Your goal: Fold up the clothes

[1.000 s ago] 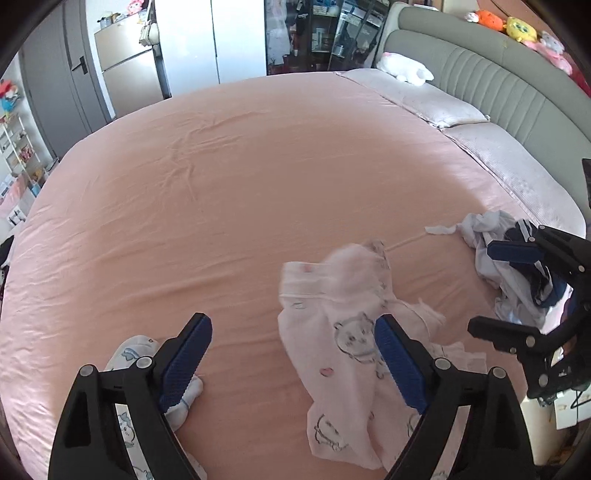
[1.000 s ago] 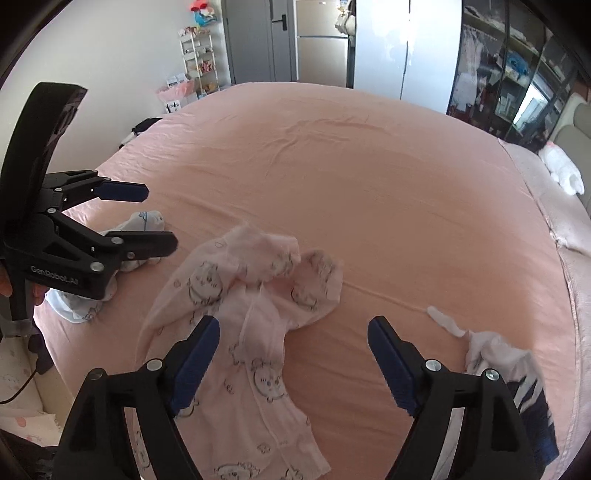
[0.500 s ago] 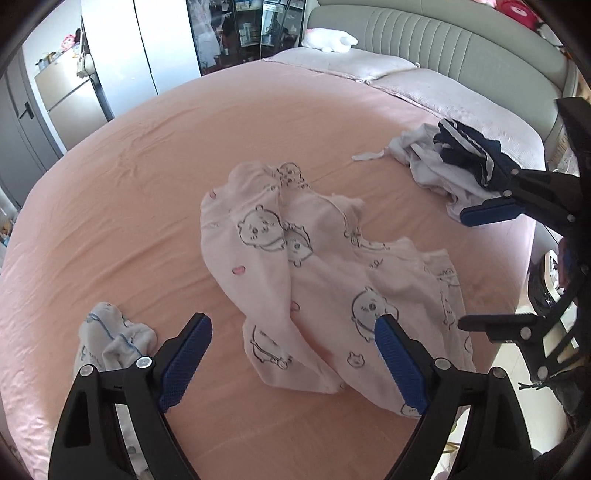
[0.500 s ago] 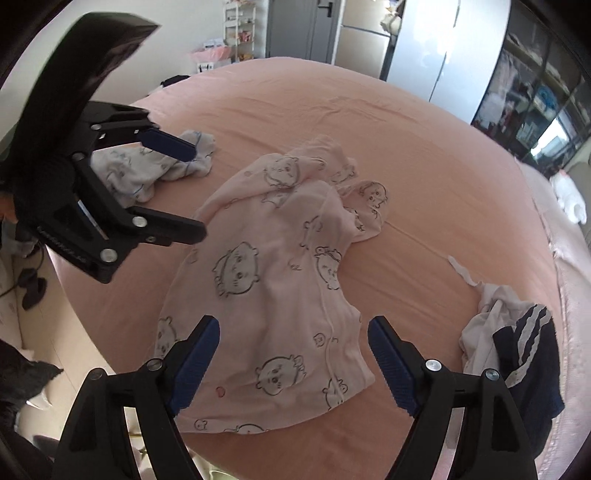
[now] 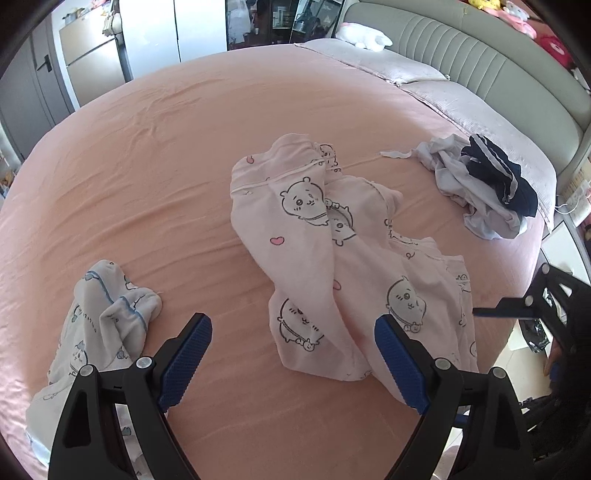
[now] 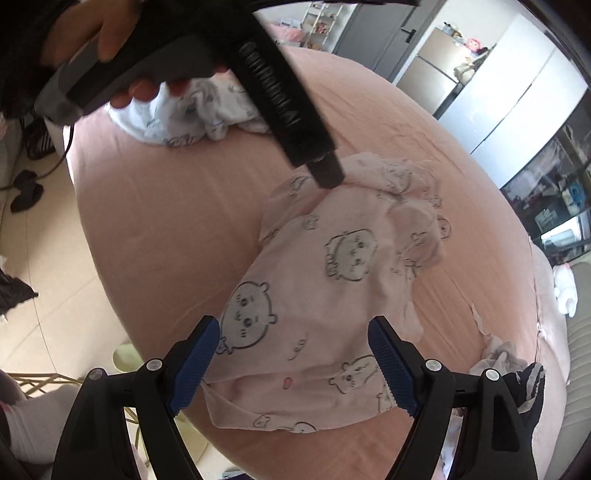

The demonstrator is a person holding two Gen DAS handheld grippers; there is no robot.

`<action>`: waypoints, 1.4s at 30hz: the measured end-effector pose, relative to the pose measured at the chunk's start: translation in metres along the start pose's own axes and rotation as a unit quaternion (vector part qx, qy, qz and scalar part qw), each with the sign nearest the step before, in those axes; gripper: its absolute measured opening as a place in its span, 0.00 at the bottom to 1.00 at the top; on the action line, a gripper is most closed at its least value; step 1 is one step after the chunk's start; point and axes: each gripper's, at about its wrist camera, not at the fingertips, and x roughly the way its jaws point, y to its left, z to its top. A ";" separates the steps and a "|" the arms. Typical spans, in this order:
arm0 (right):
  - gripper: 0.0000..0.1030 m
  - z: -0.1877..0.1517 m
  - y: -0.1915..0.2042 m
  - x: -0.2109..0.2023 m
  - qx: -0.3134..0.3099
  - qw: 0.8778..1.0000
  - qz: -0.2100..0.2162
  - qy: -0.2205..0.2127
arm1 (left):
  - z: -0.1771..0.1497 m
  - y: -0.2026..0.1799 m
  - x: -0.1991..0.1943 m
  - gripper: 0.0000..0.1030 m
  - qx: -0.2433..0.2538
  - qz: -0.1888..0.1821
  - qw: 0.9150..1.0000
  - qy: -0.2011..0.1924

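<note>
Near the bed's [image 5: 147, 155] front edge, your pink pyjama [image 5: 332, 258] lies crumpled, long axis running away from you, just beyond both gaping, empty tongs, right tongs [image 6: 293, 360] closer than left tongs [image 5: 293, 356].

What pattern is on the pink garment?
Cartoon bear-like faces and small hearts on the pale pink garment; clearest in left wrist view.

A bed [image 5: 147, 166] fills most of the left wrist view. A crumpled printed garment [image 5: 332, 258] lies on it at the centre of the frame. A smaller bundled garment [image 5: 107, 321] lies on the bed at lower left. A third heap of clothes [image 5: 480, 184] sits at right, near the pillows [image 5: 424, 85] and headboard [image 5: 498, 66] at upper right. Wardrobes [image 5: 166, 33] stand behind the bed at the top.
</note>
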 end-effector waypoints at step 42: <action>0.08 -0.014 -0.126 0.011 0.234 0.955 0.179 0.031 | -0.018 -0.016 -0.001 0.88 0.059 -0.054 0.997 -0.013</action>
